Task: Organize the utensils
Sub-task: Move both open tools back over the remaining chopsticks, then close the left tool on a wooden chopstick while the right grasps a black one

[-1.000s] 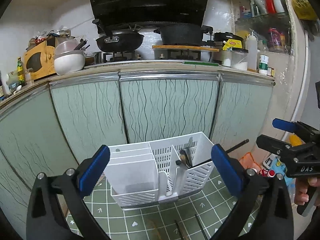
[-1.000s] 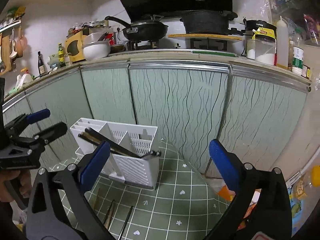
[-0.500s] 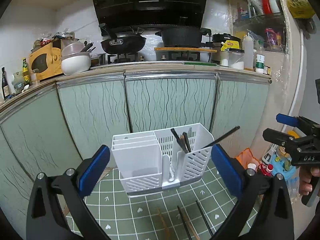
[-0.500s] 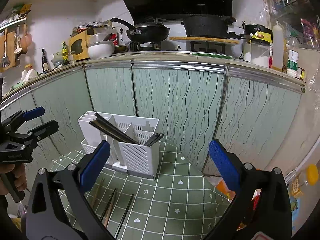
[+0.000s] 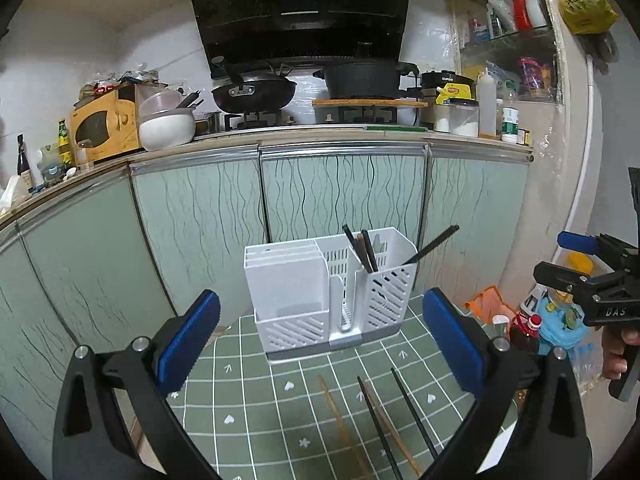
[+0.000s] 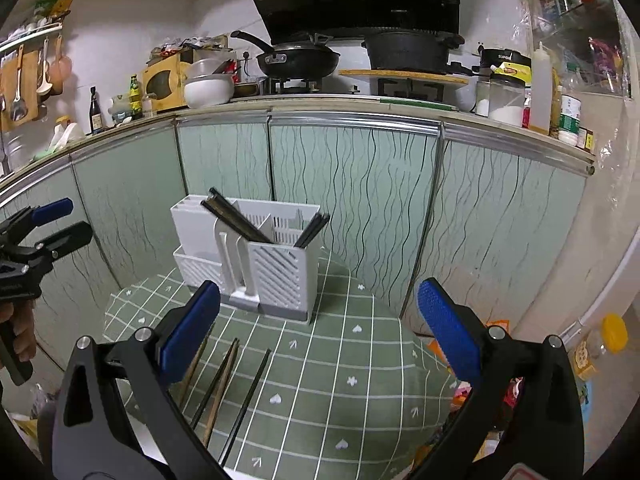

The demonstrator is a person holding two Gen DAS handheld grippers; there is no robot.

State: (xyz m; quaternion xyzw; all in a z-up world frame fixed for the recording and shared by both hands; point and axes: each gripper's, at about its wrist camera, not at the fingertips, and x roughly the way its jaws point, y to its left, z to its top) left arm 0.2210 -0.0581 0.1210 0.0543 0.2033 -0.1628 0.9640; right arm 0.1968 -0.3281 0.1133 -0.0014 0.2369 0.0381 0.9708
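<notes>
A white slotted utensil holder (image 5: 328, 292) stands at the far side of a green tiled cloth; it also shows in the right wrist view (image 6: 256, 264). Several dark chopsticks (image 5: 366, 250) lean in its right compartment, seen also in the right wrist view (image 6: 240, 220). Several loose chopsticks, black and wooden, lie on the cloth in front (image 5: 384, 420) (image 6: 224, 380). My left gripper (image 5: 320, 344) is open and empty, above the near cloth. My right gripper (image 6: 320, 328) is open and empty, to the right of the holder.
The green cloth (image 6: 344, 376) covers a small low table with edges close on all sides. Green cabinet doors (image 5: 340, 192) stand right behind it. Bottles and a blue toy (image 5: 560, 324) sit on the floor at the right.
Both grippers have pulled back and risen from the holder. More of the cloth and the loose chopsticks now shows. Both stay open.
</notes>
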